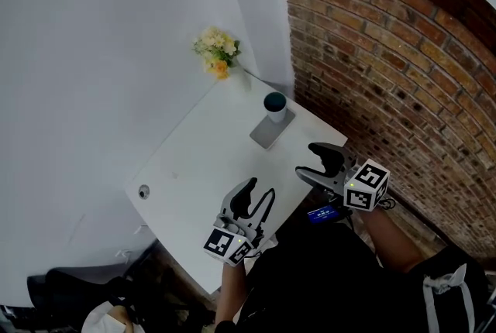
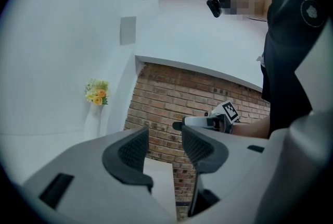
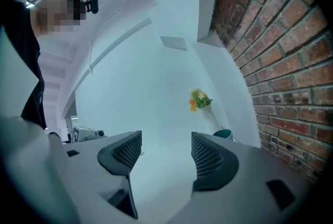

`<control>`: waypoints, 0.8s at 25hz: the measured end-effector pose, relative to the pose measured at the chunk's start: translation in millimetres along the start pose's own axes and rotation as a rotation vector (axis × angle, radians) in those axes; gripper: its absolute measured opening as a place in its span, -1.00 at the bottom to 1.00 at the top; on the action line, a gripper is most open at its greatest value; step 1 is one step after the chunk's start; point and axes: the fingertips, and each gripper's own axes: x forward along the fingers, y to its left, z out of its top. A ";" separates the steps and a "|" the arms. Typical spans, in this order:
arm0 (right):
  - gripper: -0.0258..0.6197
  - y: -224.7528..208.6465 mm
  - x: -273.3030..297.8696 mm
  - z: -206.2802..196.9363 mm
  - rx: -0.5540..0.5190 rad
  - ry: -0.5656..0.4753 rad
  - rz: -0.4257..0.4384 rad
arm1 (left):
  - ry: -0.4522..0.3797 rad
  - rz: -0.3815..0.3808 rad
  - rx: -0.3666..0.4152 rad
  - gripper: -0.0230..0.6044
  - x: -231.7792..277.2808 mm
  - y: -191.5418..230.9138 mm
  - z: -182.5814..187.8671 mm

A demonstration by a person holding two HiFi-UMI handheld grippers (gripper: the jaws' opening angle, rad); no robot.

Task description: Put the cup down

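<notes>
The white table (image 1: 194, 169) is overhung by both claws. The right gripper (image 3: 165, 155) is held slightly parted with nothing pinched, and the left gripper (image 2: 164, 147) likewise. The cup (image 1: 274, 105) is set upright on a grey pad (image 1: 265, 135) near the table's far corner, well apart from both.

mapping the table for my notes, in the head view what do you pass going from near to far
left gripper → right gripper → cup → flowers
</notes>
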 end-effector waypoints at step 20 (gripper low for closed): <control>-0.01 -18.2 8.8 -14.9 -0.050 0.074 -0.064 | 0.007 0.001 -0.009 -0.31 5.6 11.0 2.9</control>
